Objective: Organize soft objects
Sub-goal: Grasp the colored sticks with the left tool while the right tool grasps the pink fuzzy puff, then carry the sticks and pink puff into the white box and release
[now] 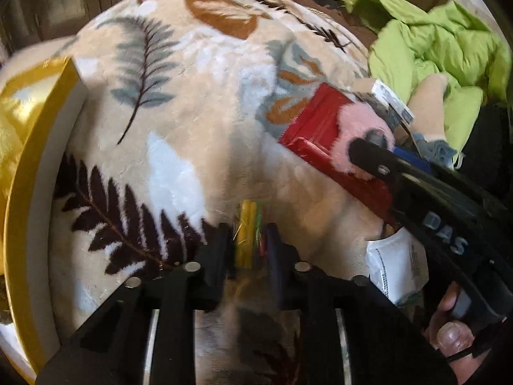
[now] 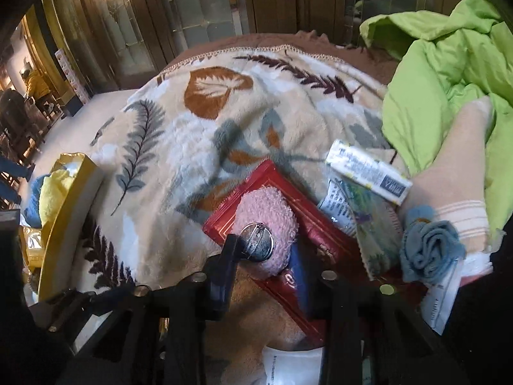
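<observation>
Two views share one leaf-print fleece blanket (image 2: 179, 147) spread over a bed; at nine o'clock in both stands a gold-rimmed box (image 1: 29, 166), and only the right wrist view looks into it, showing yellow cloth (image 2: 56, 189) and a blue piece (image 2: 33, 203) inside; the left wrist view alone shows the left gripper (image 1: 248, 240) at six o'clock, its jaws close together around a bundle of yellow and green strands (image 1: 248, 231) just above the blanket; whether they actually pinch it I cannot tell; towards three o'clock the same view shows the right gripper (image 1: 368, 150) from outside, a black arm reaching in from four o'clock, its tip on a pink fuzzy soft object (image 1: 359, 118) that lies on a red packet (image 1: 320, 115); the right wrist view gives that grip close up; the right gripper (image 2: 266, 256) has its jaws clamped on the pink fuzzy soft object (image 2: 272, 211), a round metal clasp (image 2: 256, 240) showing against the left finger; only this view shows what lies from two to four o'clock: a white tube box (image 2: 368, 170), a printed sachet (image 2: 368, 224), a rolled blue-grey sock (image 2: 429, 247) and a pale sock (image 2: 455, 173) touching it; a crumpled lime-green cloth (image 2: 442, 73) fills one o'clock in both views.
</observation>
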